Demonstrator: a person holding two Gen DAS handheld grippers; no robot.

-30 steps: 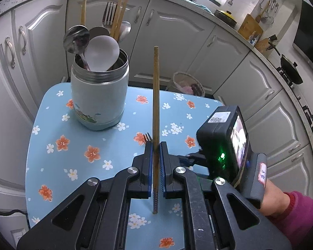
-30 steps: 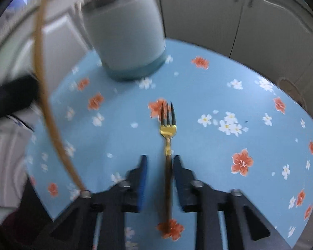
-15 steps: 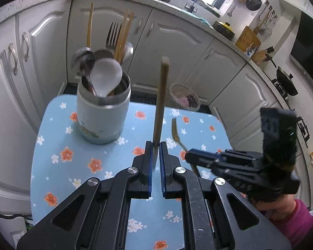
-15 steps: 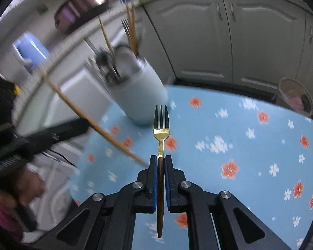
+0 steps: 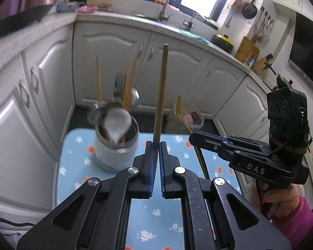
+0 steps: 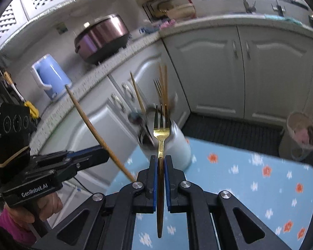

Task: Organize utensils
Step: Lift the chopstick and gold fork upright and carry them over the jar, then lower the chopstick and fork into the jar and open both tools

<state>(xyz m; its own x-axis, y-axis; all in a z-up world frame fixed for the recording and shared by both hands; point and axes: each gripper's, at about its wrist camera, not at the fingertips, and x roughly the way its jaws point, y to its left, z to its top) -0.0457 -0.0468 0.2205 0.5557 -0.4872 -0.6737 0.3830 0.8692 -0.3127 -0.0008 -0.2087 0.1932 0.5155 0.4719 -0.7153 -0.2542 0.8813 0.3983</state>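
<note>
My left gripper (image 5: 155,145) is shut on a wooden chopstick (image 5: 161,91) and holds it upright above the blue flowered table (image 5: 156,218). My right gripper (image 6: 160,160) is shut on a gold fork (image 6: 161,129) with a dark handle, tines up. The fork also shows in the left wrist view (image 5: 184,116), held by the right gripper (image 5: 195,138). The pale utensil holder (image 5: 115,148) stands on the table's far left, holding spoons, a fork and chopsticks. In the right wrist view the holder (image 6: 177,145) is just behind the fork, and the left gripper (image 6: 102,150) holds the chopstick (image 6: 94,129) to the left.
White kitchen cabinets (image 5: 114,62) curve behind the table. A small waste bin (image 5: 189,118) stands on the floor beyond the table's far edge. A blue kettle (image 6: 49,77) and a pot (image 6: 102,37) sit on the counter.
Both grippers have lifted higher above the table. The right gripper closed on the fork and raised it from the table. The chopstick stays held upright.
</note>
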